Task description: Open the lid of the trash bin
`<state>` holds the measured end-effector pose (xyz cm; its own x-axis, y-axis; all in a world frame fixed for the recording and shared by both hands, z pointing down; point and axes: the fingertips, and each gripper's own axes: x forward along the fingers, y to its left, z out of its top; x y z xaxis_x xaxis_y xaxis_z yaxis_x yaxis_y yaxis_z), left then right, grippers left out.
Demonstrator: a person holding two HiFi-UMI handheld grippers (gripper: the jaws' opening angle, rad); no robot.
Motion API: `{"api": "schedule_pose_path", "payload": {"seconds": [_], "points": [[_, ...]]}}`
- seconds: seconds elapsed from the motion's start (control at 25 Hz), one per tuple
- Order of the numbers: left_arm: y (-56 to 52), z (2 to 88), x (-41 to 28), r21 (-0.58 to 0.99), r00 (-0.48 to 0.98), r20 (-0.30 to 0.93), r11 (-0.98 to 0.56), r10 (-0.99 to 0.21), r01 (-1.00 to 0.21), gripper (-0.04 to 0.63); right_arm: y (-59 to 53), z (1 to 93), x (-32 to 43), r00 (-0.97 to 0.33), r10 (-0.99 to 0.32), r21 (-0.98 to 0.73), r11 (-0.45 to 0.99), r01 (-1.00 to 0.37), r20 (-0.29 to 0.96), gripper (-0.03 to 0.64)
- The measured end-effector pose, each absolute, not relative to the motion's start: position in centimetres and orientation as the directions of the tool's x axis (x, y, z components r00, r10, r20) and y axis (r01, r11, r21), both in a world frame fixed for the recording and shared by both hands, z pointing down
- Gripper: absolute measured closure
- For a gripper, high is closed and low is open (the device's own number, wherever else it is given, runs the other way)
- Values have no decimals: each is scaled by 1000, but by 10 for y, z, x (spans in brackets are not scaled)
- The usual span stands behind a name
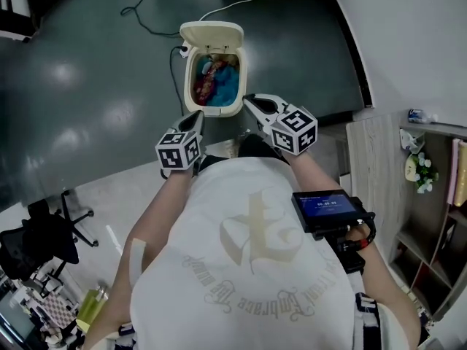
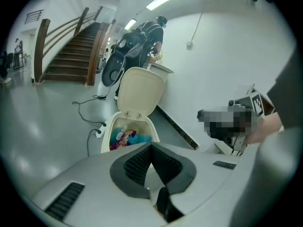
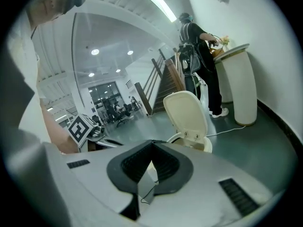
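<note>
floor (image 1: 87,86): dark, glossy, paler toward 7 o'clock | 12 o'clock: trash bin (image 1: 219,110) standing open | 11 o'clock: black cable (image 1: 146,6) in loose curves | 8 o'clock: black office chair (image 1: 51,232)

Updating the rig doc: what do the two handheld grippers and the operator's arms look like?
Both the left gripper and right gripper have pale grey shells tapering to a point, each carrying a white cube with black square markers. The fingers are lined with dark ribbed pads. The operator wears a white short-sleeved T-shirt; forearms bare.
</note>
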<state>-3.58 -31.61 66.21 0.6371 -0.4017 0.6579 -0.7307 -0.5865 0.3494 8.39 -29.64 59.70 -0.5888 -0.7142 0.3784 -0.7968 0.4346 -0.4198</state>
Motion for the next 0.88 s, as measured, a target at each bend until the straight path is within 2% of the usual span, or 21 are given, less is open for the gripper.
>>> {"api": "schedule_pose_path", "payload": {"seconds": [0.56,0.88], "points": [[-322,593,-38,384,719,494,-619,-489,-685,584,-298,552,89,-610,-735,-378,496,-782,296,613],[-326,584,-48,399,717,469,-601,-515,-692,584,-290,549,87,-619,-727,-382,503,-775,297,614]]}}
